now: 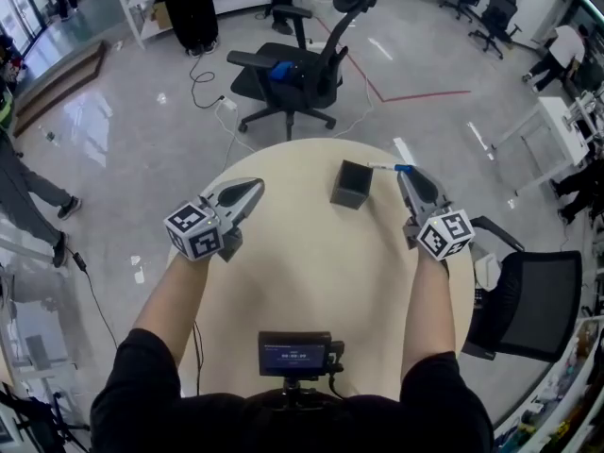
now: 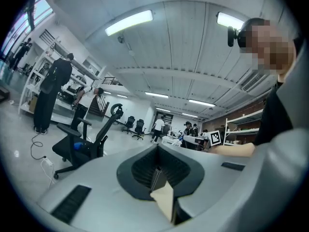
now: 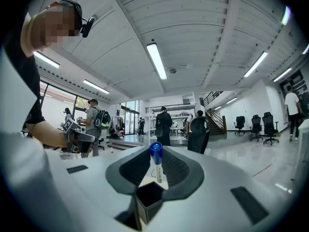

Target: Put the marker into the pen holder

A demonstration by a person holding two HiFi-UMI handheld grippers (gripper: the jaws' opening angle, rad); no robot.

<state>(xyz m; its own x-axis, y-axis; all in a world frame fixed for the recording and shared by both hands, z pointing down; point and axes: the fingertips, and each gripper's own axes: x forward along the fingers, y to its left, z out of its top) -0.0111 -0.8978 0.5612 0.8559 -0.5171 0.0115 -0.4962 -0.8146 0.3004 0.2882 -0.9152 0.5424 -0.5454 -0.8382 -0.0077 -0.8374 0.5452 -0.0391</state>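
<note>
Right gripper point(image 1: 406, 176) is clamping marker point(image 1: 385, 167) right of center, aiming it toward pen holder point(image 1: 350, 185); left gripper point(image 1: 253, 190) is idling clenched, empty.

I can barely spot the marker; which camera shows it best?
The right gripper view: the marker, blue-capped, stands close-up in the right tool. The head view shows it tiny; the left gripper view, not at all.

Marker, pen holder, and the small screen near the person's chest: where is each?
marker point(image 3: 156, 152), right gripper view, on its blue cap.
pen holder point(image 1: 347, 193), head view, on its dark side wall.
small screen point(image 1: 294, 355), head view, on the middle of its display.
</note>
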